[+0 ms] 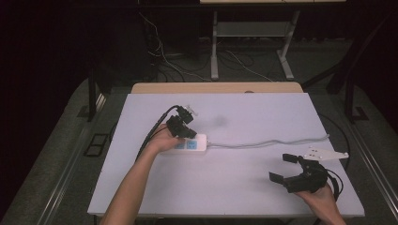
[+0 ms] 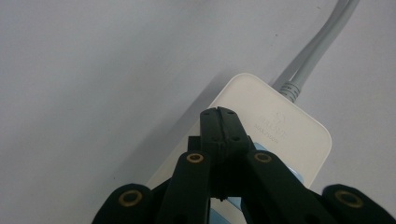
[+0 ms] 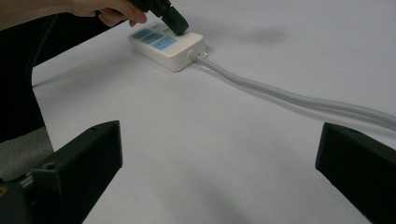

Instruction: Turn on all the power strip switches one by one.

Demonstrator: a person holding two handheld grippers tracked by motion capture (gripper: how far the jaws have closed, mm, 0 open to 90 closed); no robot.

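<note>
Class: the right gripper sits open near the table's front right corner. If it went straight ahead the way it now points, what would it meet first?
Probably bare table first. Farther along, the right gripper faces the power strip and its grey cable; depth is hard to judge.

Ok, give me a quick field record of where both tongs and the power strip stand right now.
surface: white table
power strip: white, blue sockets, flat on the table at the left
cable: grey, runs right from the strip
left tongs: jaws together, tips on the strip's top
right tongs: jaws wide apart, holding nothing, near the table's right front
</note>
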